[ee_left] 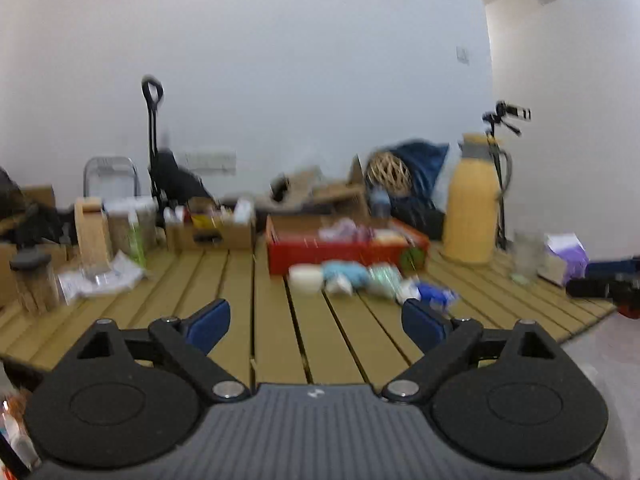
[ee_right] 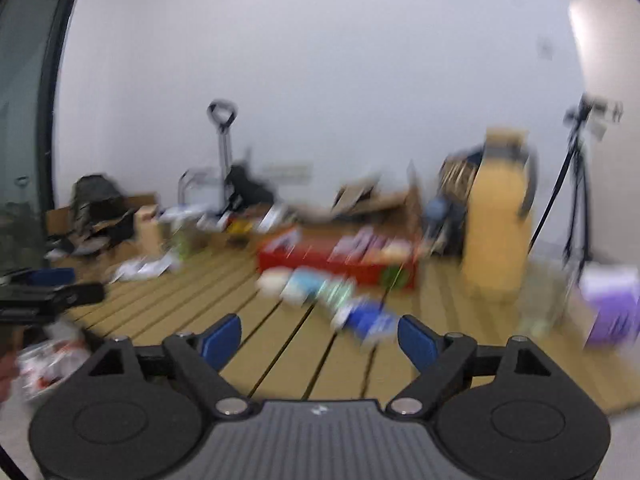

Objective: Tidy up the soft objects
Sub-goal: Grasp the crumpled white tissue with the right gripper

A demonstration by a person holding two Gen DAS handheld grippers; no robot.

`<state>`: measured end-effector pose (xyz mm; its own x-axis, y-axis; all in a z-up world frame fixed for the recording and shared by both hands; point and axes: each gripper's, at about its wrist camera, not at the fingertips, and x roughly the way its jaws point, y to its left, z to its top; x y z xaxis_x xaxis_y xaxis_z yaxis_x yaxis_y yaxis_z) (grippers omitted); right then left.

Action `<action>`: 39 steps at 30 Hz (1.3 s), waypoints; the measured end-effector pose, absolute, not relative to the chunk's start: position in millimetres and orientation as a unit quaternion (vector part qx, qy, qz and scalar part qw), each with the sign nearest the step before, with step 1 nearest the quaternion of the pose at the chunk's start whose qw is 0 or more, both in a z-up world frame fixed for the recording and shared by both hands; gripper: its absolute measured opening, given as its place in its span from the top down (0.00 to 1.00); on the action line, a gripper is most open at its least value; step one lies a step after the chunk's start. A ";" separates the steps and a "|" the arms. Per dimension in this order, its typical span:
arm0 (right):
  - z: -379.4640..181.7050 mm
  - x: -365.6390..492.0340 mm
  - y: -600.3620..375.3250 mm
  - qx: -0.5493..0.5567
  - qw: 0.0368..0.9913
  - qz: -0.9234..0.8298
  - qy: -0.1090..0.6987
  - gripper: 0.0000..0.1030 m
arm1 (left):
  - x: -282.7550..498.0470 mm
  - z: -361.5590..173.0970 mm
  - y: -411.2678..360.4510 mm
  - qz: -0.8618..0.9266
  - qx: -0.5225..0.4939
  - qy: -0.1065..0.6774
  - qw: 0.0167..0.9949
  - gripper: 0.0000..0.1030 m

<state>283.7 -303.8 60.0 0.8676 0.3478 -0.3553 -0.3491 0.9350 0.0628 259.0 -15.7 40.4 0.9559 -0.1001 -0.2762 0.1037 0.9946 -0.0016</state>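
A: Where are the soft things?

B: In a loose row on the slatted table (ee_left: 256, 280), just in front of the red bin (ee_left: 320, 254): a pale round one (ee_left: 306, 277) at the left end, then a light blue one (ee_left: 346, 274), a greenish one (ee_left: 384, 277), and a dark blue one (ee_left: 434, 294) nearest the camera. More soft-looking things lie inside the bin, but the blur hides what they are.

A: And the grippers?

B: The left gripper (ee_left: 316, 320) has its jaws spread wide with nothing between them, only bare slats. It hangs well short of the bin. The right gripper (ee_right: 320, 338) is the same: jaws wide apart and empty, also short of the bin, with the dark blue thing (ee_right: 366, 318) showing just past its fingers.

A: Anything else near the bin?

B: A yellow jug (ee_left: 472, 208) stands right of it, a purple-and-white box (ee_left: 566, 256) further right. Cardboard boxes (ee_left: 212, 230) sit left of it.
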 end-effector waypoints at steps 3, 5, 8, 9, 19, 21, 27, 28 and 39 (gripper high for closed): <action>56.7 277.3 -304.5 -0.026 0.968 0.162 0.189 0.19 | 259.8 44.4 -19.5 -0.051 0.011 0.129 0.990 0.09; 59.4 277.7 -309.0 -0.014 0.972 0.151 0.180 0.19 | 262.1 47.1 -20.8 -0.056 -0.006 0.125 0.991 0.09; 55.9 287.0 -309.3 0.003 0.973 0.143 0.184 0.20 | 269.3 40.5 -22.0 -0.058 -0.007 0.131 0.990 0.09; 52.7 290.9 -306.2 -0.002 0.971 0.142 0.193 0.22 | 274.0 35.8 -22.2 -0.056 -0.007 0.137 0.989 0.09; 7.6 370.6 -258.5 -0.032 0.950 0.176 0.255 0.48 | 376.5 0.7 -33.1 -0.075 -0.014 0.187 0.979 0.25; 4.7 407.1 -250.9 -0.036 0.949 0.178 0.256 0.52 | 421.6 -0.1 -35.0 -0.081 -0.019 0.204 0.976 0.33; -19.1 521.6 -224.3 -0.068 0.939 0.151 0.300 0.68 | 549.4 -19.0 -51.6 -0.082 -0.010 0.257 0.963 0.37; -22.3 533.8 -221.6 -0.071 0.940 0.144 0.301 0.68 | 563.1 -24.6 -54.7 -0.077 -0.008 0.265 0.961 0.37; -44.6 568.1 -211.0 -0.089 0.930 0.166 0.315 0.93 | 590.6 -51.4 -44.6 -0.132 -0.059 0.298 0.944 0.79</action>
<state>568.1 -211.0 -44.6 0.7466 0.2524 -0.6155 -0.3643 0.9293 -0.0609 590.6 -44.6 -51.4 0.7879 -0.2846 -0.5461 0.2148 0.9581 -0.1894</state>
